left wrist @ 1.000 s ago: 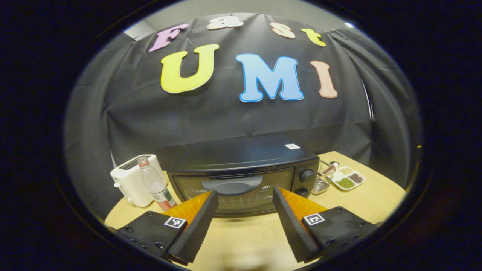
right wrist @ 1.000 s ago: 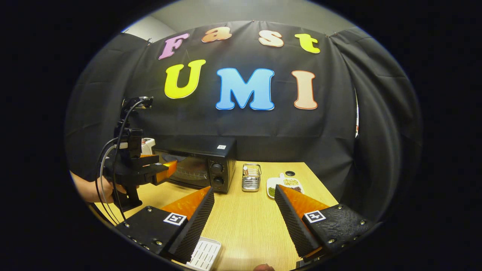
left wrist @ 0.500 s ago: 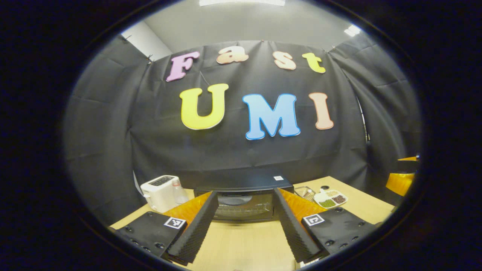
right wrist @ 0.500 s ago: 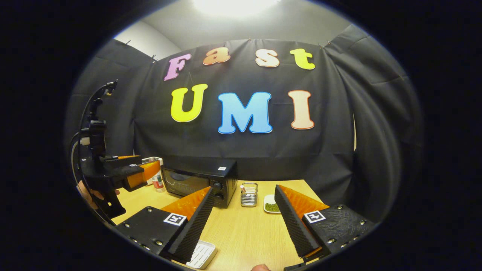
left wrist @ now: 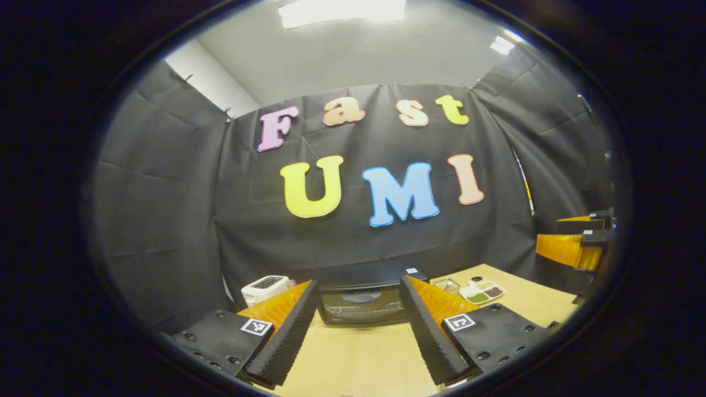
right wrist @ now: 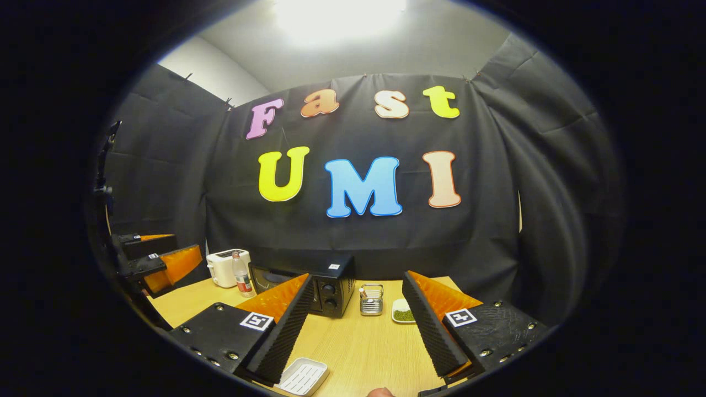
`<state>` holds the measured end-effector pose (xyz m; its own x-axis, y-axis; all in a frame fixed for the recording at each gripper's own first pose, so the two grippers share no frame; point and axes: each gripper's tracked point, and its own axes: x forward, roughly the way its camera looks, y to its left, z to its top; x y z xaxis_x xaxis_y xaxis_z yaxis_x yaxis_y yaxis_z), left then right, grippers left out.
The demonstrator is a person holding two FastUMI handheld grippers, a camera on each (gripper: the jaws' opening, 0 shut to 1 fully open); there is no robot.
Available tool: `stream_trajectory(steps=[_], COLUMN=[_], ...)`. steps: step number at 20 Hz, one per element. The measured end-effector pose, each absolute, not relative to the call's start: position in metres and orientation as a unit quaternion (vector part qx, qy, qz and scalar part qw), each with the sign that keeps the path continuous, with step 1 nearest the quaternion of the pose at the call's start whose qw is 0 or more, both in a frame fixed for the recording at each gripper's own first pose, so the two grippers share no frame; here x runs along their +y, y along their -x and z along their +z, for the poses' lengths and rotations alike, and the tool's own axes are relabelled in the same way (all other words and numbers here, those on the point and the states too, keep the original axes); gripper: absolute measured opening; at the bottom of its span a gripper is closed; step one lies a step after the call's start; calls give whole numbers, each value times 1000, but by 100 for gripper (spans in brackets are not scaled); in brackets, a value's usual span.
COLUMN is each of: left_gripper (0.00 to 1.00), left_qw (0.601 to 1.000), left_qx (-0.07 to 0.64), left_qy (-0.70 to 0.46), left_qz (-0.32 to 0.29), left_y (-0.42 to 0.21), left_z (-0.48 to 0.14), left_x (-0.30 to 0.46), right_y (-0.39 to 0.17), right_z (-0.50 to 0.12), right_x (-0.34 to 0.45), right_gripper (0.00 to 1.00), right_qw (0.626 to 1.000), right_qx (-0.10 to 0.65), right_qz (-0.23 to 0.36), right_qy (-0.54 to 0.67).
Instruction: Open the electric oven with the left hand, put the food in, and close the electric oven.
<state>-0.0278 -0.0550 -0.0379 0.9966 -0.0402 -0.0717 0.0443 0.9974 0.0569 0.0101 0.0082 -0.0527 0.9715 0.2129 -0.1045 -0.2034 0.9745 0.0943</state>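
The black electric oven (left wrist: 361, 303) stands at the back of the wooden table (left wrist: 358, 358) with its door shut. It appears again in the right gripper view, oven (right wrist: 330, 286), left of centre. My left gripper (left wrist: 358, 282) is open and holds nothing, well back from the oven and pointed at it. My right gripper (right wrist: 357, 275) is open too, with nothing between its fingers. A white ridged tray (right wrist: 302, 377) lies on the table just below its left finger. Each gripper appears at the edge of the other's view: right gripper (left wrist: 554, 232), left gripper (right wrist: 185, 248).
A white toaster (right wrist: 226, 267) and a clear bottle (right wrist: 240, 275) stand left of the oven. To its right are a wire basket (right wrist: 371, 292) and a white divided dish (left wrist: 481, 292) of green and brown bits. A fingertip (right wrist: 380, 392) shows at the bottom edge.
Both grippers have drawn back from the oven and tilted upward, so the oven looks smaller and farther off. Both stay open. The oven door stays shut.
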Motion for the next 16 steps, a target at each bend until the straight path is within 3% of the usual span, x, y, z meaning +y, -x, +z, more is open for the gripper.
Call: stream_trajectory(steps=[8, 12, 16], left_gripper=[97, 100, 91], left_qw=[998, 998, 997], left_qx=[59, 53, 55], left_qy=[4, 12, 24], left_qz=[-34, -38, -40], left_y=[44, 40, 36], left_z=[-51, -49, -49], left_x=[-28, -15, -7], right_y=[11, 21, 24], right_z=[-46, -44, -42], right_x=[28, 30, 29], right_gripper=[98, 98, 98], right_qw=[994, 996, 997], right_qx=[58, 57, 56], right_qz=[76, 59, 47], right_qy=[-44, -39, -40])
